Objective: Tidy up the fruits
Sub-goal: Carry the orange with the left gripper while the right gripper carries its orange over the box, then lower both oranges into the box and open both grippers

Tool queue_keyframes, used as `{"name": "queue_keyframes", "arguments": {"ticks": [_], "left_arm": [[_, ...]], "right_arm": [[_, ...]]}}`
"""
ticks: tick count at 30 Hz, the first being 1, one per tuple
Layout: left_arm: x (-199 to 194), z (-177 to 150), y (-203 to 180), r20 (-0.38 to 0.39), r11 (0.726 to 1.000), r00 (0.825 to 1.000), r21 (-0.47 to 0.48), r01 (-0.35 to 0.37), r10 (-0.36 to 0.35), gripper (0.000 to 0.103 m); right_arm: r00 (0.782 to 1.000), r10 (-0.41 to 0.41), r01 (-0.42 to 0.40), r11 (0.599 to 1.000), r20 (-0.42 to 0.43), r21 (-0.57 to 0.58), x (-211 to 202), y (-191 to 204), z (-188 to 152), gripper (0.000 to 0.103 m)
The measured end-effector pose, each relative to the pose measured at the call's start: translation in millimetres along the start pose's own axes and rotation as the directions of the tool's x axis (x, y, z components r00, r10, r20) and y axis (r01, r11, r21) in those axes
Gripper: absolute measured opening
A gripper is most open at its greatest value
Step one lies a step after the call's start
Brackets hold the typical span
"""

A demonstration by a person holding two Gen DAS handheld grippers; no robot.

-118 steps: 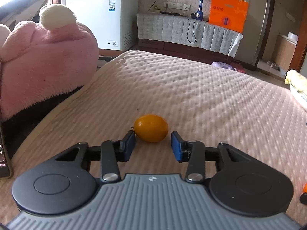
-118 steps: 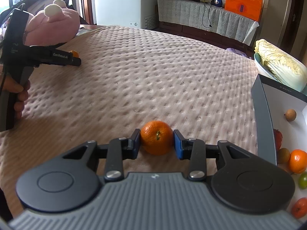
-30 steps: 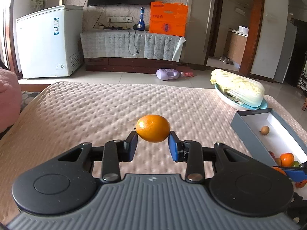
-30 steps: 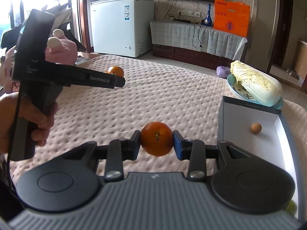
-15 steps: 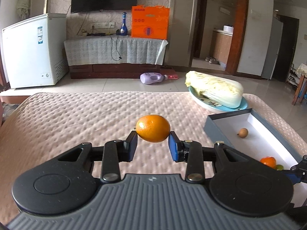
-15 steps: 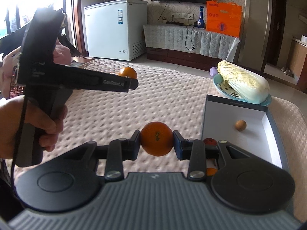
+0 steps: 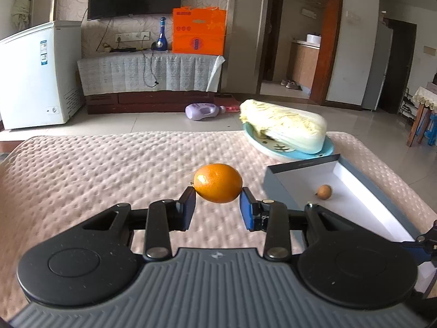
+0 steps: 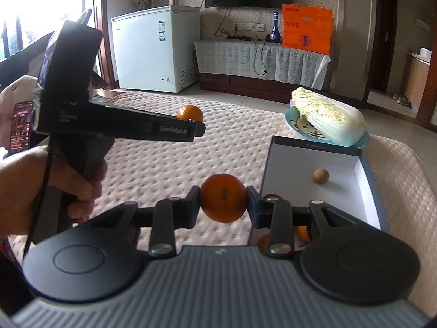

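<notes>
Orange peel is slick and round, so either fruit could squirt out of a two-point pinch if a wrist jerks on the way to the grey box (image 8: 371, 166). The left gripper (image 7: 217, 205) is clamped on an oval orange (image 7: 218, 182), held clear of the quilt, short of the box's near wall. The right gripper (image 8: 223, 205) grips a round tangerine (image 8: 223, 198) just beside the box's left wall. Both tools tilt gently downward; a hand (image 8: 46, 186) wraps the left handle. Releasing together risks the fruits knocking the small brown fruit (image 8: 320, 176) inside.
</notes>
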State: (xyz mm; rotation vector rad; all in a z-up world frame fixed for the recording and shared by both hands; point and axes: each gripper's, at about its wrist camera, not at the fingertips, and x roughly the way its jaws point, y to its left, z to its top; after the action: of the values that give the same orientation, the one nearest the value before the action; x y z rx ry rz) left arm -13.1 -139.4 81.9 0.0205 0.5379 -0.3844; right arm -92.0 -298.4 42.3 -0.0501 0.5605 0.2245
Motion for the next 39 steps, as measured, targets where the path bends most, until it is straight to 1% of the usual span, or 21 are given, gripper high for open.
{"name": "queue_keyframes", "arguments": {"ticks": [8,21,29,39], "left_arm": [[5,3,-39,0.015,0.997,0.997,0.039,0.069,-0.069,0.041],[26,-2,-88,-0.011,0.987,0.989,0.057,0.148,-0.147,0.041],[34,-9,-106,-0.03,0.981,0.984,0.08,0.178,-0.176,0.041],[44,-17,-119,-0.058,0.976,0.98,0.101,0.195,-0.19,0.041]], "right_arm": [[0.999,-0.041,0.041,0.999,-0.009,0.032,-4,-17,-5,0.039],[0.995,-0.093,0.095,0.993,-0.033,0.068,-7,-43,-15,0.039],[0.99,-0.13,0.134,0.986,-0.054,0.099,-8,-61,-22,0.039],[0.986,-0.139,0.147,0.984,-0.091,0.096,-2,-61,-25,0.039]]}}
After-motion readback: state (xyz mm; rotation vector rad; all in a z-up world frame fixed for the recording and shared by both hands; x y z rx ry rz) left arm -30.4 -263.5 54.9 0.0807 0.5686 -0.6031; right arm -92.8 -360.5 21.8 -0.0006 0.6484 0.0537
